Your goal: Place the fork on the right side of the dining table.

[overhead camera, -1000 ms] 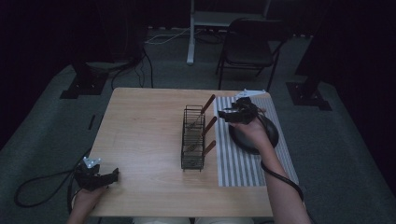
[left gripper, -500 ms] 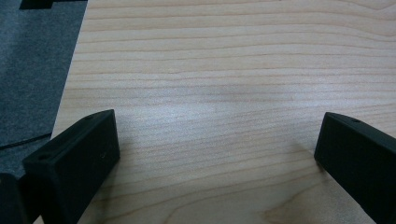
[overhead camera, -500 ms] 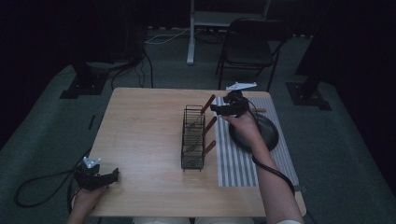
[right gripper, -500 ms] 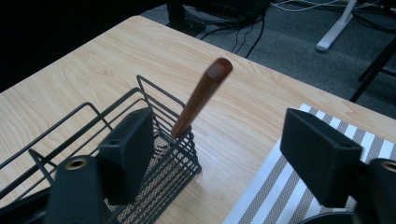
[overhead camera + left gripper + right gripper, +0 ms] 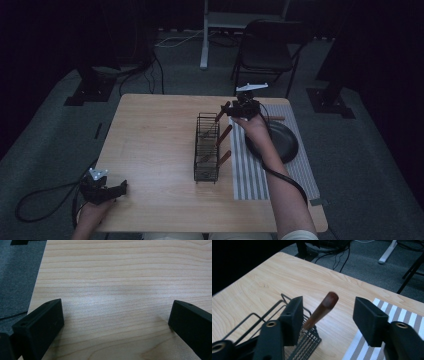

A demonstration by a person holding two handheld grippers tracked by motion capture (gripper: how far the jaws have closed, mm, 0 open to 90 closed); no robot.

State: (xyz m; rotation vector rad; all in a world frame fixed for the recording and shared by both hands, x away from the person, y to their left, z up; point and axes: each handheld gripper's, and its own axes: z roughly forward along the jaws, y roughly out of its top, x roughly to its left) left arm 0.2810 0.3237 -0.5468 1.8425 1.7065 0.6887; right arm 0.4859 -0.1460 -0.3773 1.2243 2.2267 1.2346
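Observation:
A black wire rack [image 5: 206, 150] stands mid-table with three brown wooden handles leaning out to its right. My right gripper [image 5: 235, 108] is at the farthest handle [image 5: 223, 111]. In the right gripper view it [image 5: 330, 316] is open, one jaw on each side of that handle [image 5: 320, 311], not touching it. The rack's mesh [image 5: 305, 343] sits just below. My left gripper [image 5: 119, 188] rests near the table's front left edge. In the left gripper view it [image 5: 116, 325] is open over bare wood.
A striped mat [image 5: 255, 172] lies right of the rack, with a dark round pan [image 5: 280, 142] on it under the right forearm. A folding chair [image 5: 265, 50] stands beyond the table's far edge. A cable [image 5: 45, 192] trails off the left side.
My right gripper has moved from above the pan up and leftward to the farthest handle of the rack. The left gripper has stayed put.

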